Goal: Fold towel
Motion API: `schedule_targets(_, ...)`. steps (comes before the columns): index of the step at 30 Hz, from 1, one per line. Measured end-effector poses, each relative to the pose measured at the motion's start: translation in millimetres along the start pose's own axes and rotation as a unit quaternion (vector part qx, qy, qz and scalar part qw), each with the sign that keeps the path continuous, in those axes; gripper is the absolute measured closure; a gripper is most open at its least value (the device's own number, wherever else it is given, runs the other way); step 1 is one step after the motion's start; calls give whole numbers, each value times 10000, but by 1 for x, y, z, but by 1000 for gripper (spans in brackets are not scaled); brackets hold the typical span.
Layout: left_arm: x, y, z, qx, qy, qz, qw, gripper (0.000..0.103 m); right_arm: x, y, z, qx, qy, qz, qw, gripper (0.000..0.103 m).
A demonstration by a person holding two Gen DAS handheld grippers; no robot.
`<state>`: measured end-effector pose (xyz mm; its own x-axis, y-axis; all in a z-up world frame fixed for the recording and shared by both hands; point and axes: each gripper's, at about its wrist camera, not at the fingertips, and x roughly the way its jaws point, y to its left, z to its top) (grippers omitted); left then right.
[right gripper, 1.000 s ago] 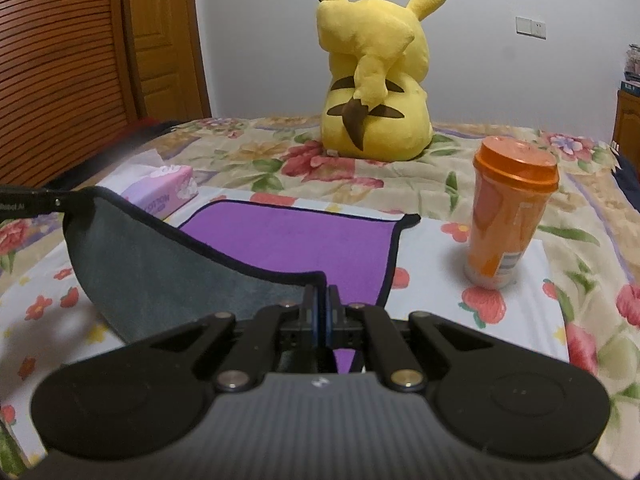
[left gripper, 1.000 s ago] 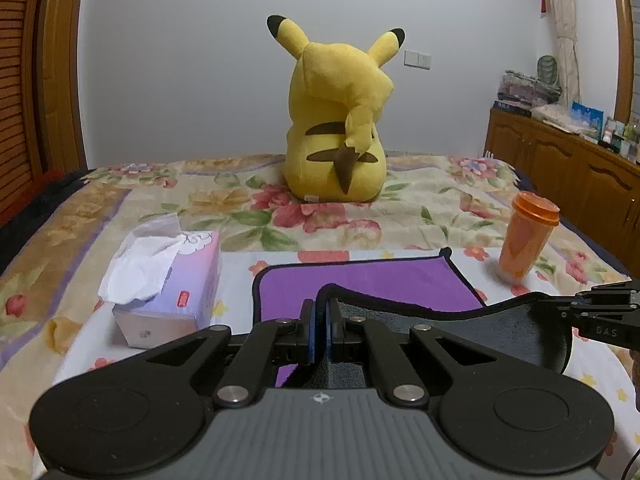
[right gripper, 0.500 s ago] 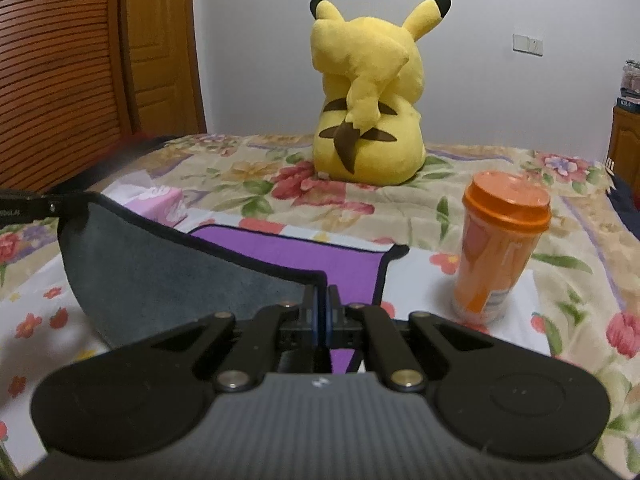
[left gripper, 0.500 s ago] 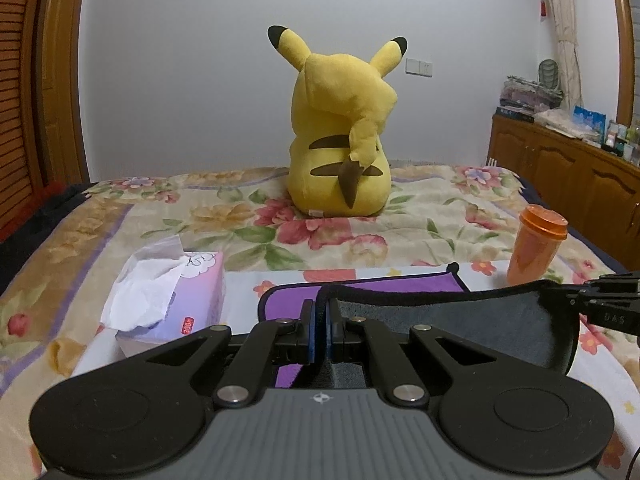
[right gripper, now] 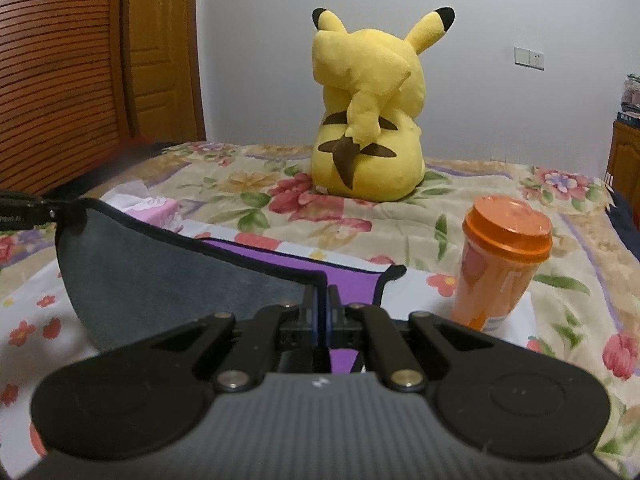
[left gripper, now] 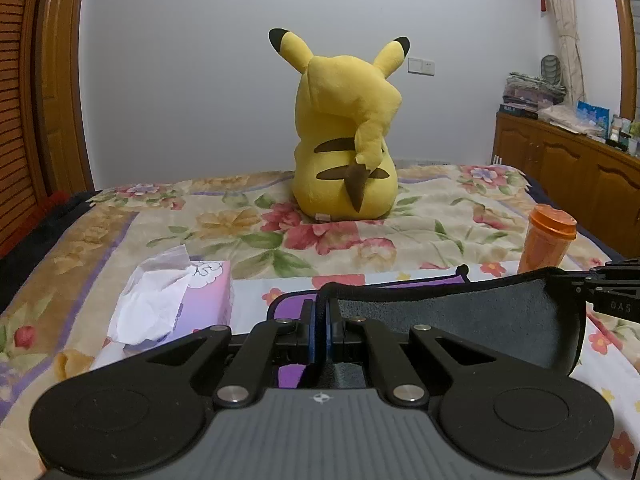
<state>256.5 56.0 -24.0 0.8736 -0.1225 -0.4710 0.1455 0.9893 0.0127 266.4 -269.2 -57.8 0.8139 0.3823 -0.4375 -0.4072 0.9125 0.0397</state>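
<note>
Left wrist: both tongs (left gripper: pixel 320 312) level, pinching raised towel (left gripper: pixel 460 316) corners.

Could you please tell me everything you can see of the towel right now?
The towel is soft, fleecy-looking cloth, purple on one face and grey on the other, edged with dark piping. Its near edge is lifted, grey side facing the cameras, sagging between the left tongs and right tongs, each shut on a corner. The far part lies flat, purple side up, on the floral bedspread, one far corner curled up.
</note>
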Motion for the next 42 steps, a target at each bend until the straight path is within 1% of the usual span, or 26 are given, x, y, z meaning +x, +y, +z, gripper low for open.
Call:
schedule_targets(9,11,2,6,59,-24,65,10000,95,9,3,11,-130,-98,-8,9999,99)
schedule_targets(19,44,8,12,131,-26,140,9998,95,35,0,15,-198,-44,-13,9998,99)
schedule_targets(27,70,9,17,104,-60,188,9998,95,54,-7,17,-226,-29,-118,9997,99)
schedule_targets(33,86,9,21,127,-104,230,9996,95,66,-9,20,-296,-148,-230,9992,99)
schedule_targets(42,118,16,4,23,46,370,9993,95,96,-10,13,-637,26,-355,9973,99)
